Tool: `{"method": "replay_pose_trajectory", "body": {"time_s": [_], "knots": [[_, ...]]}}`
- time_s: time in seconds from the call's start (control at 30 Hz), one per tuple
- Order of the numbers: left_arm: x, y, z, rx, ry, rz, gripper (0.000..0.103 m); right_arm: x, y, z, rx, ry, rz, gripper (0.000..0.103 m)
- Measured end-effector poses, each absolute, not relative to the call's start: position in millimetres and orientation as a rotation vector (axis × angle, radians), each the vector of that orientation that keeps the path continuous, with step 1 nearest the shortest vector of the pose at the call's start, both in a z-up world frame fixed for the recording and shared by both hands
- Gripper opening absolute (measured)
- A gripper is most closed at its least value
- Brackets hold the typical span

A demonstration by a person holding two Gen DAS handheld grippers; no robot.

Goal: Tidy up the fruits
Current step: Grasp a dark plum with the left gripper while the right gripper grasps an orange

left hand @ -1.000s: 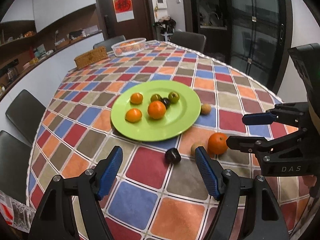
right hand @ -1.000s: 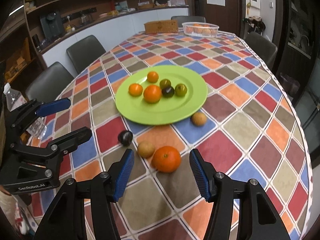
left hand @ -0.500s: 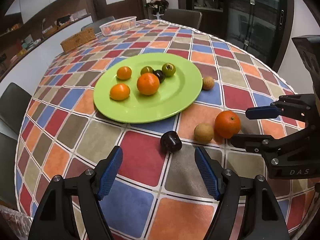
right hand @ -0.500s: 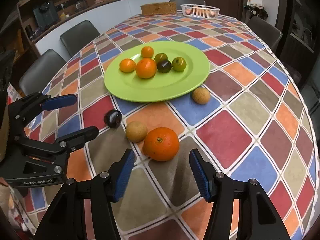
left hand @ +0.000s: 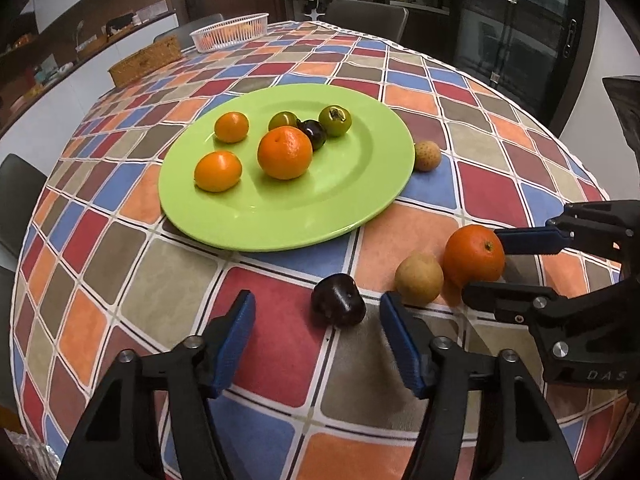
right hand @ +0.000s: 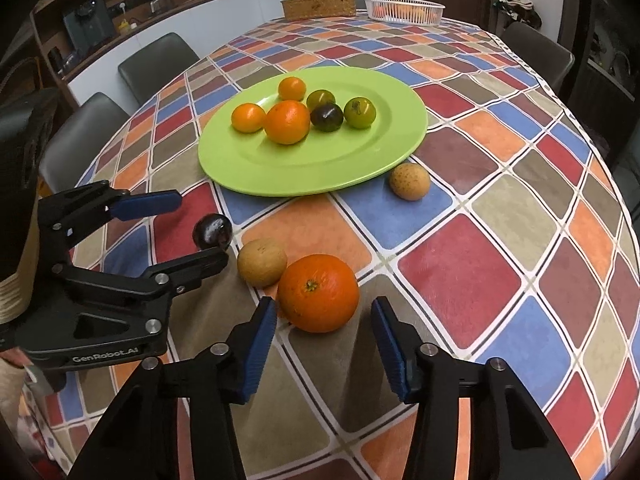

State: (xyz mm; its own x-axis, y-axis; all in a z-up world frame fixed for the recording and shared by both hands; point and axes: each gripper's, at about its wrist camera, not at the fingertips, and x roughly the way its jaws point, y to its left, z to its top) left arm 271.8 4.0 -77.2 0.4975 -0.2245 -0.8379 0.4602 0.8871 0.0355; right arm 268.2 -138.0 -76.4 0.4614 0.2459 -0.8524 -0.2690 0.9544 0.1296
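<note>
A dark plum lies on the checked tablecloth between the fingers of my left gripper. Its jaws are closing, and the pads stand clear of the plum on both sides. My right gripper straddles a large orange; its jaws are closing too, with small gaps left at each pad. The green plate behind holds several fruits: oranges, green ones and a dark plum. A tan fruit rests against the orange. Another tan fruit sits by the plate's rim.
A white basket and a wicker box stand at the table's far end. Dark chairs line the sides. The two grippers work close together, with the tan fruit between them.
Both grippers have come down and closer to the tabletop, onto the plum and the orange. Their jaws have narrowed around the fruit in the last half second.
</note>
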Motion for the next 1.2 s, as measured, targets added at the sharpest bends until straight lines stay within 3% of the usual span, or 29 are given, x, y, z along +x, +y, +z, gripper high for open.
{"method": "replay_pose_trajectory", "body": {"time_s": [0.33,1.2], "knots": [[276.9,0.3,-81.6,0.222,1.004,-0.447,0.028,272.0,-136.1,-77.5,-0.013,1.038,0.340,0.042],[236.3,2.1,-22.2,0.181,0.860,-0.415,0.028,250.8,-145.5,-33.7,0.015,0.908,0.375,0.041]]}}
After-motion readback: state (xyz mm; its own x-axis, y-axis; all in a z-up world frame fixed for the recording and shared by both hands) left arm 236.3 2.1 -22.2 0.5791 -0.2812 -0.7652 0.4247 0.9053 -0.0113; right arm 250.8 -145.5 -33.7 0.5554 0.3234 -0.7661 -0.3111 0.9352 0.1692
